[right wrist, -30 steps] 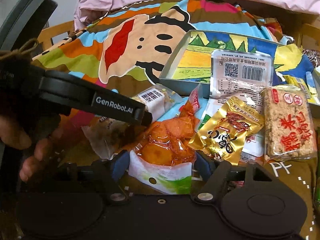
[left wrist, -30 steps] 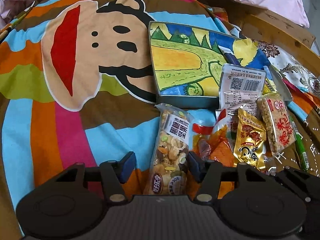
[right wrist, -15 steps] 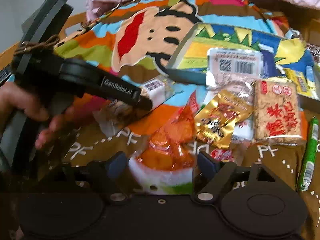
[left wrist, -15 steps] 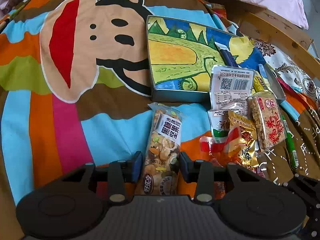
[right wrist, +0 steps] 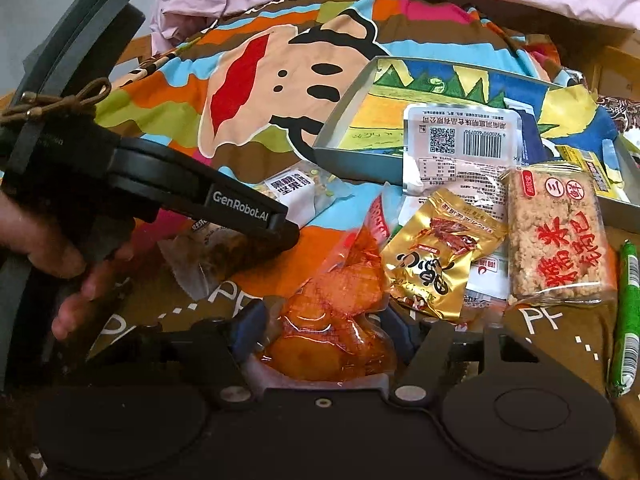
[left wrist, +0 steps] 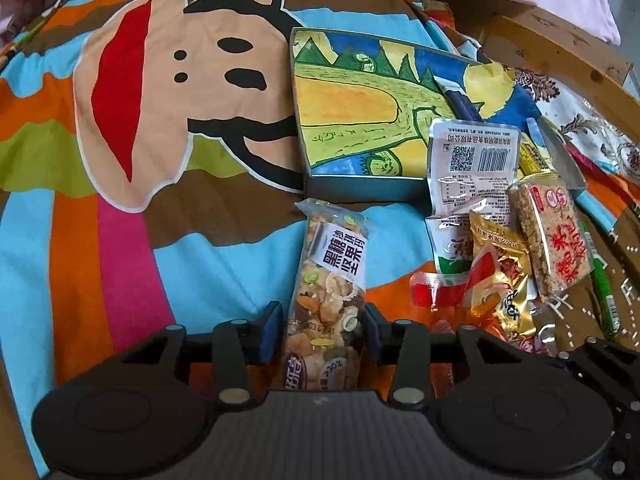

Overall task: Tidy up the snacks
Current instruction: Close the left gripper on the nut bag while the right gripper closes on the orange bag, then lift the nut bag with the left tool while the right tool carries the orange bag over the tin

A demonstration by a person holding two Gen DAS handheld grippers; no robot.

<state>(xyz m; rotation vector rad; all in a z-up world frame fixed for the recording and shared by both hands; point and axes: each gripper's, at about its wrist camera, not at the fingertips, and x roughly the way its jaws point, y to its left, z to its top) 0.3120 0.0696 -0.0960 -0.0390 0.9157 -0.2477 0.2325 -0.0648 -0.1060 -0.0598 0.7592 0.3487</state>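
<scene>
Left gripper (left wrist: 322,334): clamped on nut bar (left wrist: 328,304) — ready for tray (left wrist: 360,194).
Right gripper (right wrist: 324,334): jaws just narrowed around orange pouch (right wrist: 340,320) — apparently pinching.

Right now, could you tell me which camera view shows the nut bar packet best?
The left wrist view: the nut bar packet lies lengthwise, label readable, between the left gripper pads. In the right wrist view, the left gripper covers its middle, leaving only both ends.

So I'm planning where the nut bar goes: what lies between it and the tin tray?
Nothing: bare blue bedspread separates the nut bar from the tin tray, in the left wrist view.
</scene>
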